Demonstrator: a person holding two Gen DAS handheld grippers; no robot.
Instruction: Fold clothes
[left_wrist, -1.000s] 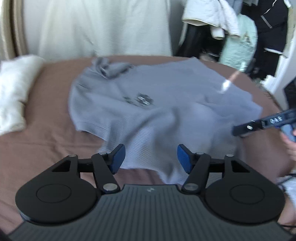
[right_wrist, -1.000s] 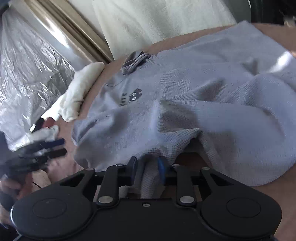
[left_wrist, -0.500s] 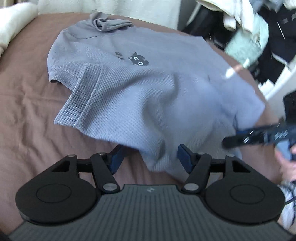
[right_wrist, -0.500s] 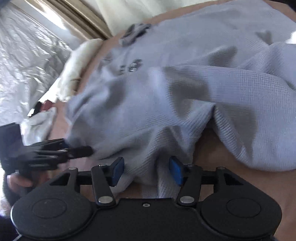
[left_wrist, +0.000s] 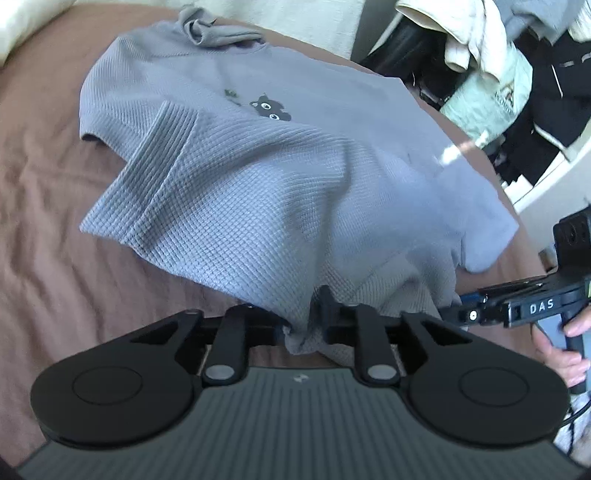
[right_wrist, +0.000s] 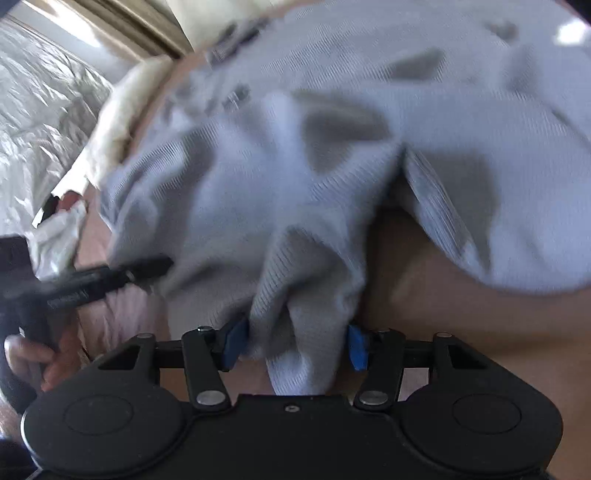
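Our left tool (left_wrist: 301, 325) is closing on the grey shirt (left_wrist: 280, 177) hem; our right tool (right_wrist: 293, 345) stands wide, bunched hem between, over the brown bed (left_wrist: 44, 221).

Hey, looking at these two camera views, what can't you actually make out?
- Left wrist view: the left gripper pads, buried under the shirt hem.
- Right wrist view: the shirt's print, smeared by blur.
- Right wrist view: whether the right gripper pads press the bunched fabric.
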